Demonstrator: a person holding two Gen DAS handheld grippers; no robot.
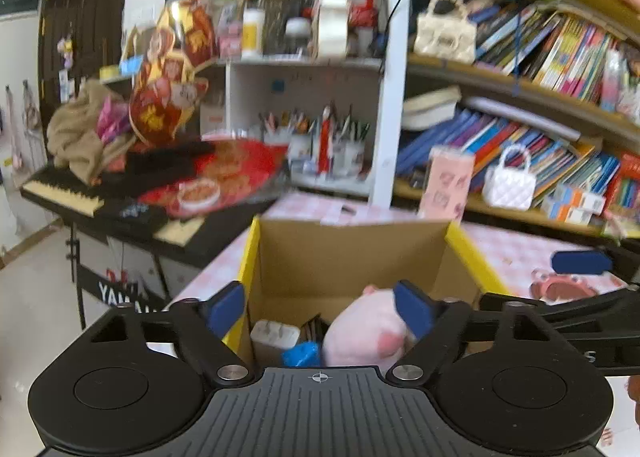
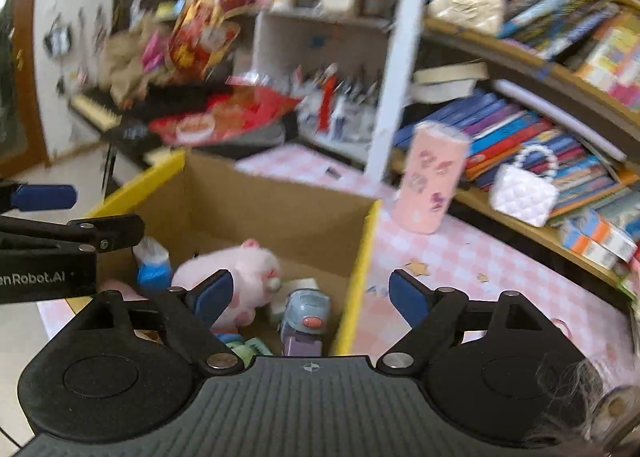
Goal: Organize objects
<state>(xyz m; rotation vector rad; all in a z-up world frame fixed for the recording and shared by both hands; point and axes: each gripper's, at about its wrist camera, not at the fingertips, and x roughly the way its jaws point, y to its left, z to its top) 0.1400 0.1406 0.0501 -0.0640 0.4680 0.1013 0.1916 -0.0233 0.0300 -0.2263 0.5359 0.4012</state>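
Two grippers, both spread wide and holding nothing, I have poised over the cardboard box (image 2: 280, 209). Beyond my left gripper (image 1: 320, 309), between and below its fingertips, the pink plush pig (image 1: 364, 333) lies inside the box, with no pad pressing on it. My right gripper (image 2: 308, 293) straddles the box's yellow-edged wall; the small grey-blue toy (image 2: 306, 311) sits just below its left finger.

My cardboard box (image 2: 280, 209) looks matt brown paperboard with glossy yellow edging, and the pink pig (image 2: 240, 269) inside is soft, fuzzy plush. My left hand-held gripper (image 1: 320, 307) is matt black ribbed plastic with blue pads and shiny metal pins, over a smooth pink checked cloth (image 2: 460, 257) on the table.
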